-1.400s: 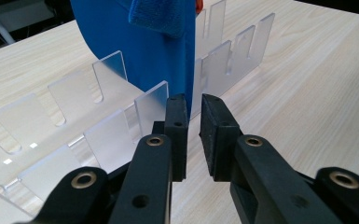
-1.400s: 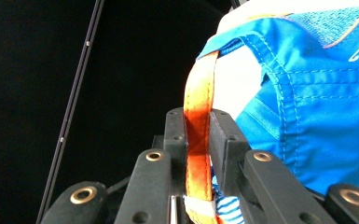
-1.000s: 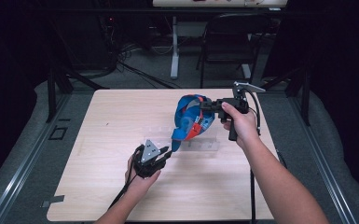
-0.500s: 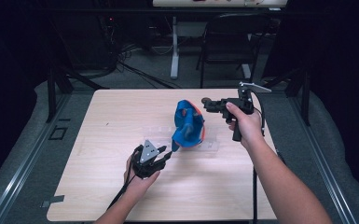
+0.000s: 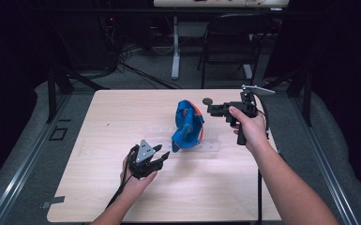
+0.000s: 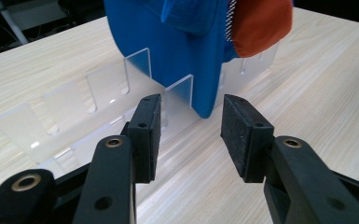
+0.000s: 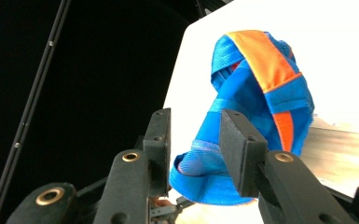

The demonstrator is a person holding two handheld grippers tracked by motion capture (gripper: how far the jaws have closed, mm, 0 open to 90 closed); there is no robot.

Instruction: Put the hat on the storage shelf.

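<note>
Both grippers have just been opening, and nothing sits between either pair of pads now: the right gripper (image 5: 212,110), which a second ago was closed on the blue and orange cap (image 5: 188,126), has let go and drawn back to the cap's right, while the left gripper (image 5: 161,156) stands released just short of the cap's lower edge. The cap now stands on its own, propped in the clear slotted rack (image 6: 102,93) directly ahead of the left gripper's pads and a little beyond the right gripper's. I judge the placing done, so what remains is backing both grippers away without nudging cap or rack.
</note>
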